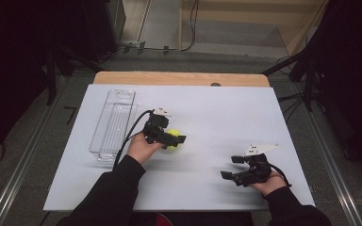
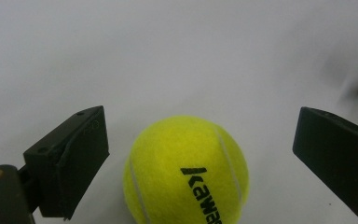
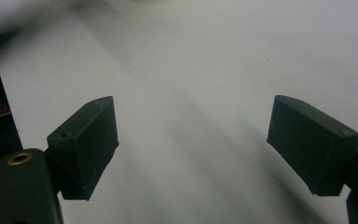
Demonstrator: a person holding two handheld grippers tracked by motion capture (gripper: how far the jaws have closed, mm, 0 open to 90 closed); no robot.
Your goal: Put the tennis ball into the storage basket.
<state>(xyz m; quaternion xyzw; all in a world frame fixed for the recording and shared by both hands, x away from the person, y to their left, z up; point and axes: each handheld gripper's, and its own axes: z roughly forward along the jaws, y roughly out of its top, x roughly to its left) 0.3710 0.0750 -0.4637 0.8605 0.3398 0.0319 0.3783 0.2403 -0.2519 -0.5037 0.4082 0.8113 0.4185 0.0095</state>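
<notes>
A yellow-green tennis ball (image 1: 173,139) rests on the white table (image 1: 217,108) near its middle. My left gripper (image 1: 172,136) hovers right over it, open, its jaws wide on either side. In the left gripper view the ball (image 2: 186,172) lies between the two black jaws with gaps on both sides, black lettering on its face. My right gripper (image 1: 232,166) is open at the front right of the table, jaws pointing left. In the right gripper view the jaws (image 3: 193,144) stand wide apart over bare table.
A clear plastic bin (image 1: 113,122) stands lengthwise at the table's left side, left of the left hand. A black cable (image 1: 129,136) trails from the left gripper. Dark stands and cables sit on the floor beyond the far edge.
</notes>
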